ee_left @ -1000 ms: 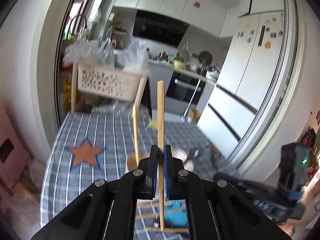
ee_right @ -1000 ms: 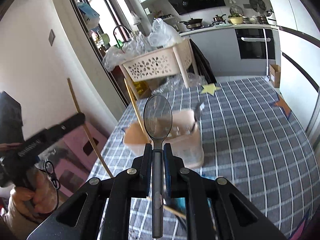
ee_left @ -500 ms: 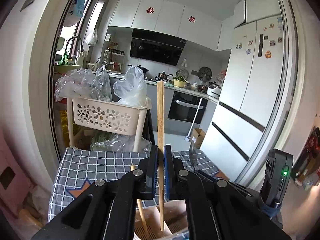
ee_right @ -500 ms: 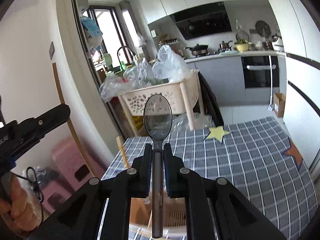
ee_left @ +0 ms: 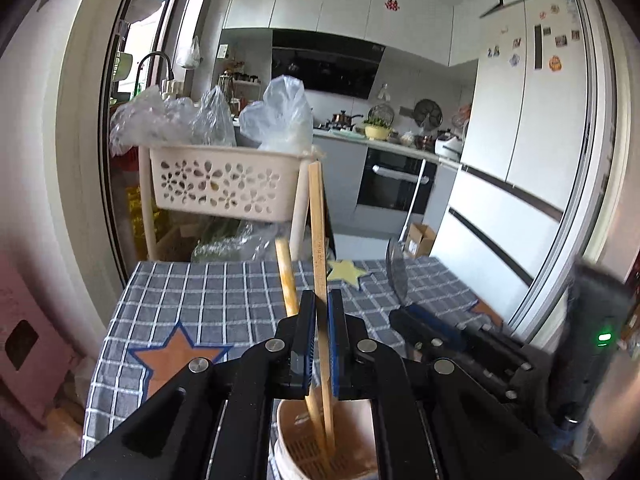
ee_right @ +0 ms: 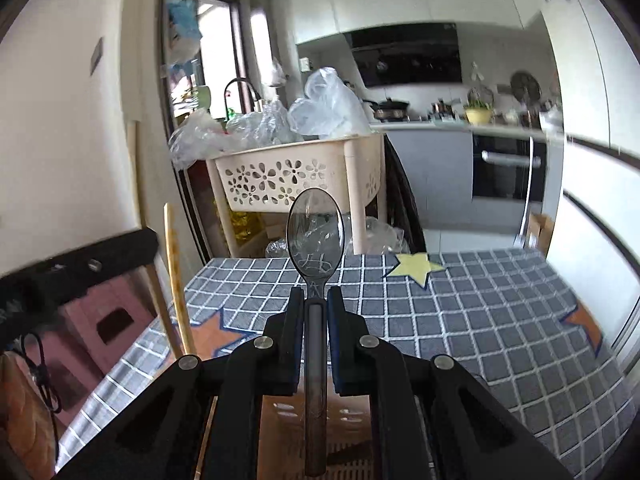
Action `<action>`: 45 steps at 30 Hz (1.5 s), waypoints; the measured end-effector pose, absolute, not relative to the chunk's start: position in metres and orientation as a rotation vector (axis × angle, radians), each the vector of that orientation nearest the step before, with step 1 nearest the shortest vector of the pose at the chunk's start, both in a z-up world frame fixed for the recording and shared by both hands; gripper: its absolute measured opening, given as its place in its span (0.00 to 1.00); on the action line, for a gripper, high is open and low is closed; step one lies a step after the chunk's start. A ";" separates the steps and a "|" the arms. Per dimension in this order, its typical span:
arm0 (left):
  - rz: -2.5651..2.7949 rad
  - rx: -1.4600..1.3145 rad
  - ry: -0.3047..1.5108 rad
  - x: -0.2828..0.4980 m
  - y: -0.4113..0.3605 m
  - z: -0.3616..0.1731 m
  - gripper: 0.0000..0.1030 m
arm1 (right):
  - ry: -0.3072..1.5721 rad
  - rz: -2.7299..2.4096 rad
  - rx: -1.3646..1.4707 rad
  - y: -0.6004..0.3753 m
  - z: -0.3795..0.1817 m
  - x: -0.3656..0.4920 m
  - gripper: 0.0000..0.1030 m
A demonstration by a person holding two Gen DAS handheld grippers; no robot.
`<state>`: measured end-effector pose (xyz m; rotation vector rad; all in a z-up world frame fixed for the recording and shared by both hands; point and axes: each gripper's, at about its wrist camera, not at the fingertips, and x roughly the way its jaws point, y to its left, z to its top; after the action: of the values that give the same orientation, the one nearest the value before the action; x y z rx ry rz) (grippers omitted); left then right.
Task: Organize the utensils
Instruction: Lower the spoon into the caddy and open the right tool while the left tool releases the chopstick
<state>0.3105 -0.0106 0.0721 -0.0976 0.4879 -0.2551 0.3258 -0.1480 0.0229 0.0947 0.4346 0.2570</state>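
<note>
We've got the left gripper [ee_left: 318, 308] clamped on a wooden chopstick [ee_left: 319, 256], lower end already inside the utensil holder [ee_left: 296, 440]; the right gripper [ee_right: 314, 308] pinches a metal spoon [ee_right: 315, 236], bowl up, handle end over that holder. We'd lower both straight down, avoid the second chopstick [ee_left: 286, 272] standing there, and release only once the tips seat.

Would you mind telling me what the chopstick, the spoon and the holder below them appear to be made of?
The chopstick looks like pale, matte bamboo or wood, square-edged. The spoon looks like polished metal: its bowl mirrors the room. The holder looks like beige moulded plastic with a slotted base, probably.
</note>
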 end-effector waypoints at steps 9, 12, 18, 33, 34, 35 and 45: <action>-0.229 -0.045 0.534 0.300 -0.015 0.053 0.37 | 0.475 0.269 0.055 -0.143 0.010 0.316 0.12; -0.219 -0.052 0.541 0.297 -0.013 0.054 0.37 | 0.492 0.288 0.068 -0.146 0.013 0.313 0.13; -0.204 -0.054 0.542 0.284 -0.007 0.062 0.37 | 0.486 0.291 0.117 -0.156 0.029 0.305 0.50; -0.149 -0.097 0.602 0.203 0.032 0.060 0.38 | 0.570 0.286 0.223 -0.188 0.047 0.229 0.77; -0.148 -0.099 0.607 0.200 0.033 0.058 0.38 | 0.589 0.280 0.230 -0.191 0.043 0.223 0.77; -0.147 -0.101 0.616 0.194 0.035 0.055 0.38 | 0.603 0.275 0.234 -0.193 0.040 0.218 0.77; -0.140 -0.127 0.681 0.158 0.036 0.030 0.38 | 0.762 0.266 0.222 -0.208 -0.001 0.186 0.77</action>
<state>0.1582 0.0363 0.0299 -0.1268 0.6811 -0.1404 0.1864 -0.2077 -0.0015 0.2225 0.7620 0.2657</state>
